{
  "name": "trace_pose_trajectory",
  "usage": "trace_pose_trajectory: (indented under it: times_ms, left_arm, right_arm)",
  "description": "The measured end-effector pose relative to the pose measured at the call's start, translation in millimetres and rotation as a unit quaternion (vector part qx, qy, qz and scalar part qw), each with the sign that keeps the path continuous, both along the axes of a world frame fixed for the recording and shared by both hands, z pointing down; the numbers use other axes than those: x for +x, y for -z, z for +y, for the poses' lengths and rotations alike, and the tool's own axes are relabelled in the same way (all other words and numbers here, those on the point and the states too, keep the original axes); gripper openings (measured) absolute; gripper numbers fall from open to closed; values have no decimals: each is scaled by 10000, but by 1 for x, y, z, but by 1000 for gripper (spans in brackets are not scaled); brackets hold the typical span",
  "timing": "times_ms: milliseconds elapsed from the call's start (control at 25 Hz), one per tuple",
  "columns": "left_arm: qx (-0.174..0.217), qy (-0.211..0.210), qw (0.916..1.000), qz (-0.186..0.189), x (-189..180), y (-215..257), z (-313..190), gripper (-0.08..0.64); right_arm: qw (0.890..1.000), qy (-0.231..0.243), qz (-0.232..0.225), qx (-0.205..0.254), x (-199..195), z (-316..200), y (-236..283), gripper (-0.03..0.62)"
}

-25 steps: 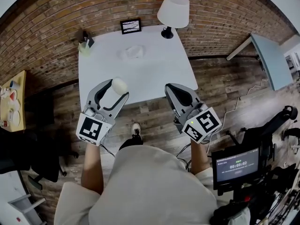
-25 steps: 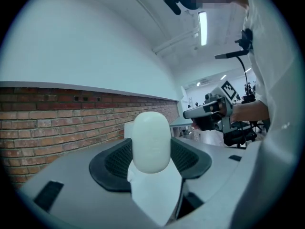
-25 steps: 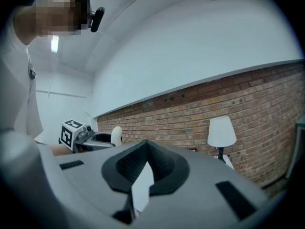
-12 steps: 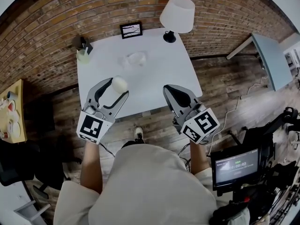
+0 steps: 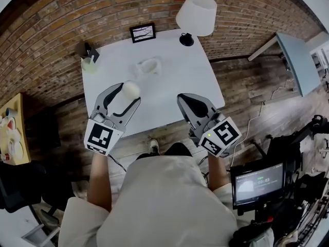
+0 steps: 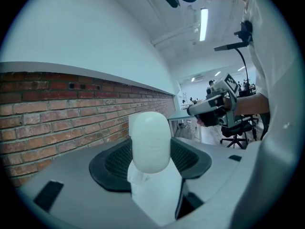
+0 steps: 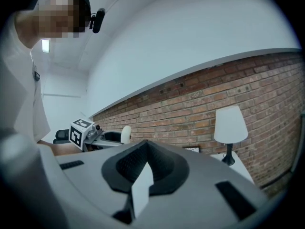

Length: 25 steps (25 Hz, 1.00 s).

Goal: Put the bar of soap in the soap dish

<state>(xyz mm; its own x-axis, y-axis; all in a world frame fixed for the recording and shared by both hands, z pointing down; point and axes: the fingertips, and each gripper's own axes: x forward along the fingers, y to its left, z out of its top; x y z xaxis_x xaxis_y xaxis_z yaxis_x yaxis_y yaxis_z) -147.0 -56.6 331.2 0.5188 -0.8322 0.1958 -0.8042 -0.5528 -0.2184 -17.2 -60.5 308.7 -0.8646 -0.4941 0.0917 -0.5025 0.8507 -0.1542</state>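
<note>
A lab-like office with a staged home corner: brick wall [image 5: 61, 30], white table [image 5: 175, 81] bearing lamp [image 5: 196, 13] and framed picture [image 5: 143, 33]; office chair [image 6: 236, 128] and monitor [image 5: 258, 181] nearby.

On table [image 5: 177, 84], soap dish [image 5: 148, 66], frame [image 5: 143, 33] behind it, lamp [image 5: 196, 13] farther right

The white oval bar of soap [image 5: 130, 89] looks smooth and matt, as does the pale, plain-topped counter [image 5: 175, 81]. The red brick wall [image 5: 56, 24] is rough and dull. The brown wooden plank floor [image 5: 247, 86] shows streaky grain.
</note>
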Motion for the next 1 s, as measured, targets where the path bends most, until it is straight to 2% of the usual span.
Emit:
trace_pose_trajectory:
  times_ms: [440, 760, 1000]
  left_arm:
    - [-237, -200, 9990, -309, 4, -21, -26, 250]
    - [-448, -209, 9976, -489, 1, -45, -72, 250]
    - [-653, -232, 9964, -484, 2, -64, -106, 250]
  right_arm:
    - [9997, -174, -43, -194, 0, -22, -21, 0]
    - [9995, -62, 86, -308, 3, -59, -39, 0]
    - [9988, 5, 140, -466, 0, -90, -51, 0]
